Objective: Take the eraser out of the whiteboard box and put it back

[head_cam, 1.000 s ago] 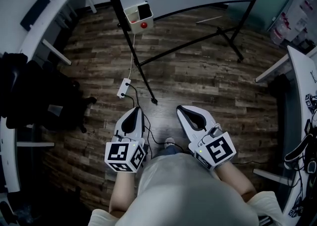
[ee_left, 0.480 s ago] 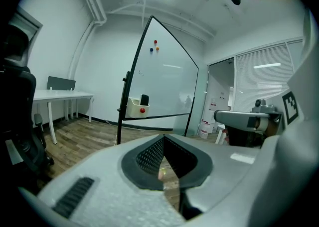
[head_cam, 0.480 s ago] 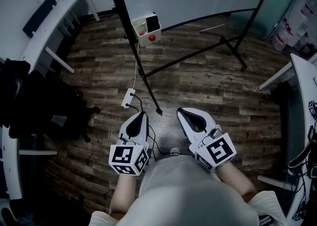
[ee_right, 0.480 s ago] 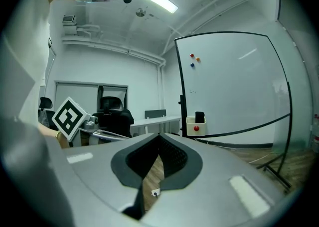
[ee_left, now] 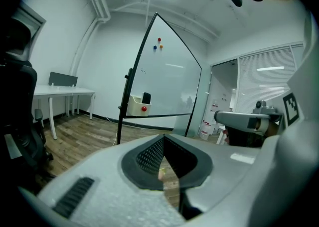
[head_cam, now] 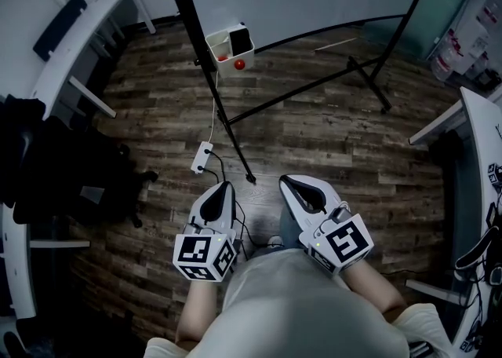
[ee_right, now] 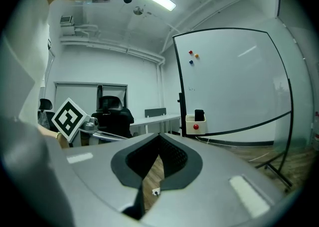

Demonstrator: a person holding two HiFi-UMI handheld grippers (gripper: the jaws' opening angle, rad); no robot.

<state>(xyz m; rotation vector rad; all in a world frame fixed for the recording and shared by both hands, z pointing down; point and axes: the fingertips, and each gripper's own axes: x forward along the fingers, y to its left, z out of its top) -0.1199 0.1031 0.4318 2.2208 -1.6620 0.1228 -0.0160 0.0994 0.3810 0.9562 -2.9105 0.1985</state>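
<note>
The white whiteboard box (head_cam: 222, 49) hangs on the whiteboard's stand far ahead of me. The black eraser (head_cam: 240, 38) stands upright inside it, and a red magnet (head_cam: 239, 63) sits on the box's front. Both grippers are held low near my body, well short of the box. My left gripper (head_cam: 222, 187) is shut and empty, and so is my right gripper (head_cam: 288, 181). The left gripper view shows the box (ee_left: 135, 107) and eraser (ee_left: 146, 97) beyond the closed left gripper (ee_left: 160, 139). In the right gripper view the box (ee_right: 196, 124) and eraser (ee_right: 199, 115) lie past the right gripper (ee_right: 159, 136).
The whiteboard's black stand legs (head_cam: 235, 136) spread over the wooden floor between me and the box. A white power strip (head_cam: 200, 157) with its cable lies by the near leg. A black office chair (head_cam: 70, 168) and a white desk (head_cam: 78, 42) are left; another desk (head_cam: 478, 121) is right.
Both grippers and my view have shifted a little toward the whiteboard, so the box sits slightly lower in the head view. The jaws stay shut.
</note>
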